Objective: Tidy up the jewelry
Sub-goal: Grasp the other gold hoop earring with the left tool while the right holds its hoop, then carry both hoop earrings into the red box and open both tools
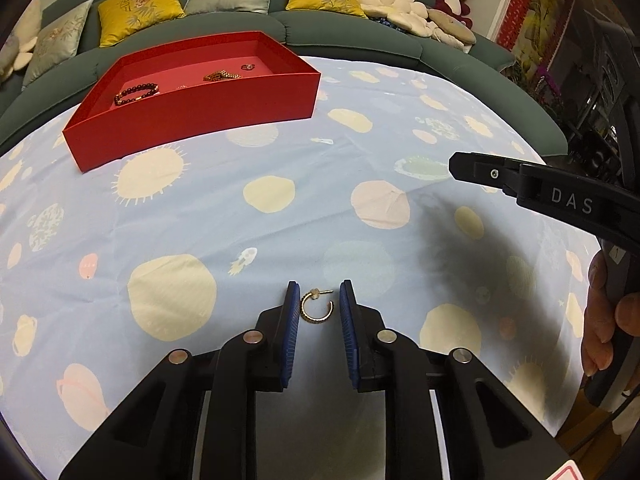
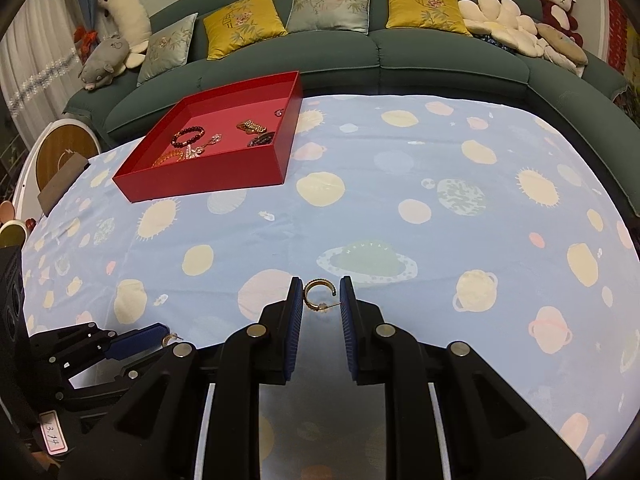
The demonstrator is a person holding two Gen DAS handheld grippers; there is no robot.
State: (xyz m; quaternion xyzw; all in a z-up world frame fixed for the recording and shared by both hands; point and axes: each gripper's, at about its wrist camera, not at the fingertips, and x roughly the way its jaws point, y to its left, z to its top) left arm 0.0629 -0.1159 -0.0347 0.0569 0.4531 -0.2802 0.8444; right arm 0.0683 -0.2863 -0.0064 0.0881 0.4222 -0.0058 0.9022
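Two gold hoop earrings are all we can see outside the red box (image 2: 208, 178), so we judge the sorting to be nearly finished. In the box, which sits on the far left of the planet-print cloth (image 2: 400, 216) near the green sofa (image 2: 360, 52), we count a dark bead bracelet (image 2: 188, 136), a gold chain (image 2: 250, 125), a small ring (image 2: 279, 112), a sparkly silver piece (image 2: 196, 152) and a darker item by the near wall that we cannot identify. One earring (image 1: 316, 306) lies flat on the cloth between the blue pads of our left gripper (image 1: 319, 300); the fingers are spread, with a gap on each side, so nothing is pinched. The other earring (image 2: 318, 292) sits between the pads of our right gripper (image 2: 320, 292), its post touching or almost touching the right pad; those fingers also stand apart, and we cannot tell whether this hoop rests on the cloth or is lightly caught. From the right wrist view the left gripper appears low at the left with its earring just beside its blue pad. What is left, as we read it, is closing on each hoop, carrying both well across the cloth, and dropping them into the box. Thin hoops lying flat may slip from the pads as they close.
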